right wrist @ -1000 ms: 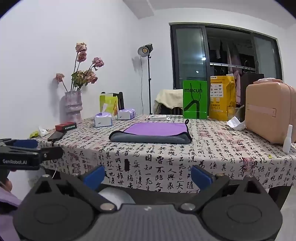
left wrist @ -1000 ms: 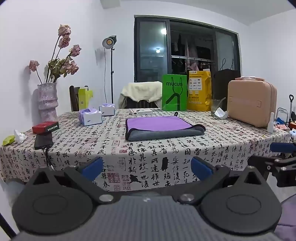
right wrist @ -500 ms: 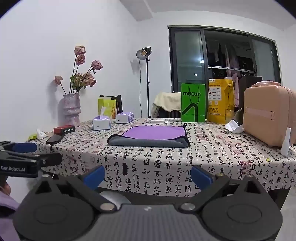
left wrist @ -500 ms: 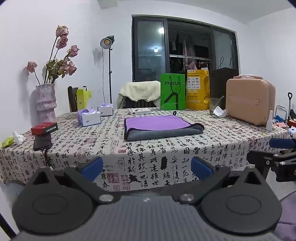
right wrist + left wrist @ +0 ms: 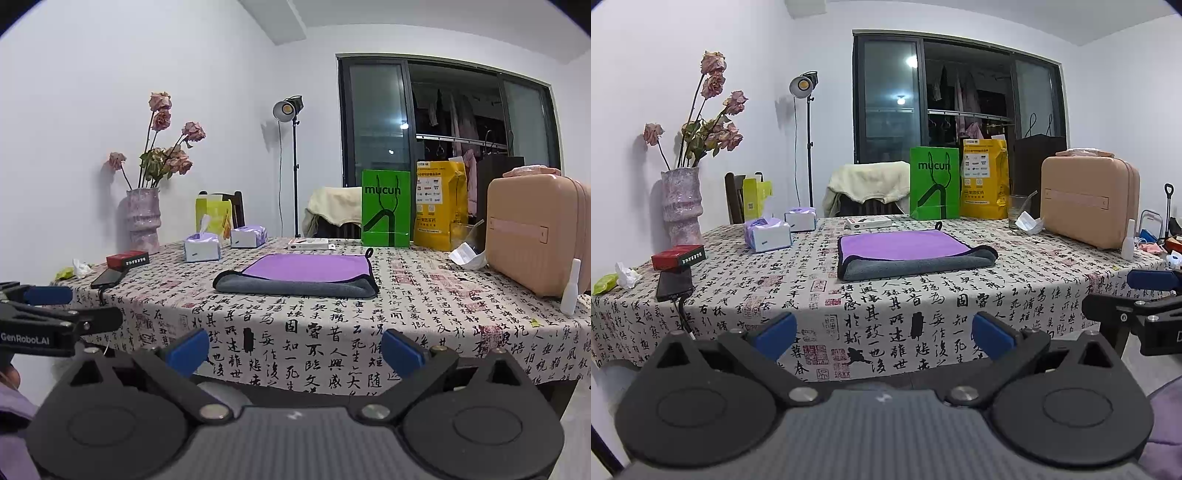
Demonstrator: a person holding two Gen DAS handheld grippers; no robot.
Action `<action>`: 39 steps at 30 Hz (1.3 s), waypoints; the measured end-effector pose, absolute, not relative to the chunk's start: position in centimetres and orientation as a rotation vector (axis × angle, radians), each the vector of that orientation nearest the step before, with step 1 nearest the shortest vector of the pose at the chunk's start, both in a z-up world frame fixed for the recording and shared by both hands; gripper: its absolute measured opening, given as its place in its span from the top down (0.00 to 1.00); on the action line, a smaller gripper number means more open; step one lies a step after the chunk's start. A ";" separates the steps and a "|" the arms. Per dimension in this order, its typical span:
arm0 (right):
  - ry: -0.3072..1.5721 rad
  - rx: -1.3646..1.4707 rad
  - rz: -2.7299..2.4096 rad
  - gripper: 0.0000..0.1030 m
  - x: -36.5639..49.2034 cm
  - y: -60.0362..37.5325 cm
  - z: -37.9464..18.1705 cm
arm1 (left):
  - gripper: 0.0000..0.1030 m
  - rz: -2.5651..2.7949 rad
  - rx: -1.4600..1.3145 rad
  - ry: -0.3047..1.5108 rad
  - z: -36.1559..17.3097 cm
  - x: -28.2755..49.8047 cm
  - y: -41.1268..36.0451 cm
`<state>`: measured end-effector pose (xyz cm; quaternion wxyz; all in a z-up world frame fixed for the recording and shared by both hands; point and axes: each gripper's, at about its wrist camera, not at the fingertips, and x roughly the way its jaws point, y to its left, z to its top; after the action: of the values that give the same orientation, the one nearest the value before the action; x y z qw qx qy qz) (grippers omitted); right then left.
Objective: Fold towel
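A purple and grey towel [image 5: 908, 253] lies folded flat in the middle of the table; it also shows in the right wrist view [image 5: 301, 275]. My left gripper [image 5: 884, 334] is open and empty, held in front of the table's near edge, well short of the towel. My right gripper [image 5: 295, 350] is open and empty too, also off the near edge. Each gripper shows at the side of the other's view: the right gripper's fingers [image 5: 1123, 299] and the left gripper's fingers [image 5: 55, 306].
The table [image 5: 923, 314] has a calligraphy-print cloth. On it: a vase of dried roses [image 5: 681, 206], tissue packs [image 5: 768, 238], a red box [image 5: 677, 256], a phone with cable [image 5: 674, 284], green [image 5: 934, 188] and yellow bags, a glass, a pink case [image 5: 1087, 206], a small white bottle [image 5: 1128, 245].
Both grippers have drifted slightly downward and back from the table; the towel has not moved and both grippers stay open.
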<state>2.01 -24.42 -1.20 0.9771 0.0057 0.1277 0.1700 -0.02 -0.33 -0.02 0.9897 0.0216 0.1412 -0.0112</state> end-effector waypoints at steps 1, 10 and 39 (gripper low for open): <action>0.257 0.011 0.343 0.03 2.0 -24.4 -1.2 | 0.00 -0.021 0.044 0.283 0.0 0.0 -0.3; 0.258 0.014 0.341 0.03 2.0 -24.4 -1.2 | 0.00 -0.021 0.045 0.283 0.0 0.0 -0.3; 0.279 0.029 0.331 0.02 2.3 -24.6 -1.6 | 0.00 -0.023 0.047 0.287 -0.1 0.0 -0.5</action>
<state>2.29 -24.56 -1.63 0.9766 0.0142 0.1382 0.1644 0.01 -0.46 -0.12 0.9894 0.0232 0.1432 -0.0116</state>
